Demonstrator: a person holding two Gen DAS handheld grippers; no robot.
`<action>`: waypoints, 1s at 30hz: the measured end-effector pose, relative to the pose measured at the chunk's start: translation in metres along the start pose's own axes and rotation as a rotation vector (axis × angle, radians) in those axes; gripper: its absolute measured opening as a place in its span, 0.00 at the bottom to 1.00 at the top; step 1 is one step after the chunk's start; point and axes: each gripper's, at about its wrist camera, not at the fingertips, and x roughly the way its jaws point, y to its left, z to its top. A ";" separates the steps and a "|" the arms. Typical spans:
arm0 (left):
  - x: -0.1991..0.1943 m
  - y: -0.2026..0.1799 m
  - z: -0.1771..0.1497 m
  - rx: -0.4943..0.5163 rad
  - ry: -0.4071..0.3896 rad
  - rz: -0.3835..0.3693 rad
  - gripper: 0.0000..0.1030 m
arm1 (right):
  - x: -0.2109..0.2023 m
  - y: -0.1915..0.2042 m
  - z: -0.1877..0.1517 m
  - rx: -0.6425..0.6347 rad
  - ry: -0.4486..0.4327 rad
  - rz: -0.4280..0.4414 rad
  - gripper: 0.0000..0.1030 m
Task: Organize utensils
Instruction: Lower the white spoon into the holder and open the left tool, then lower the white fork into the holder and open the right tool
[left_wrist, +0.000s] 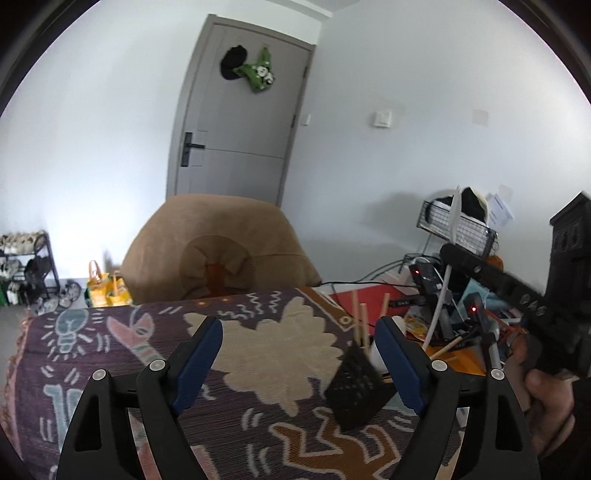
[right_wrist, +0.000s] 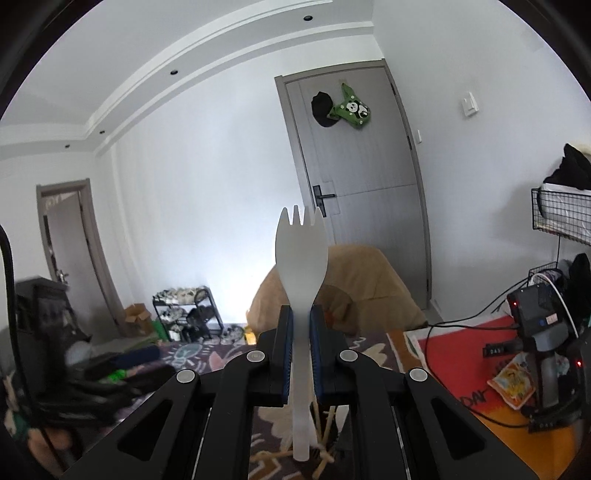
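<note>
Patterned cloth (left_wrist: 280, 343); right claw (right_wrist: 301, 328) clamps spork (right_wrist: 300, 254), handle-end blurred.

The counter (left_wrist: 110, 354) is draped in a woven cloth (left_wrist: 258, 347) patterned with a light bulb, a cloud shape and orange figures on dark purple. A black mesh holder (left_wrist: 356, 387) stands on it near the right side (tilted in the fisheye view), with wooden chopsticks (left_wrist: 360, 325) upright inside it.

Left wrist view aimed low and close over patterned table cloth (left_wrist: 280, 354). Right wrist view tilted higher toward ceiling. Grey door (left_wrist: 240, 122), beanbag (left_wrist: 221, 251) shared by both.
</note>
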 end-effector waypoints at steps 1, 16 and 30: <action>-0.002 0.004 -0.001 -0.005 -0.002 0.005 0.83 | 0.003 0.000 -0.002 -0.006 0.003 -0.007 0.10; -0.017 0.042 -0.011 -0.085 -0.016 0.035 0.83 | 0.024 0.005 -0.021 -0.040 0.087 -0.077 0.10; -0.040 0.034 -0.014 -0.094 -0.025 0.025 0.89 | -0.030 -0.005 -0.012 0.101 0.099 -0.063 0.54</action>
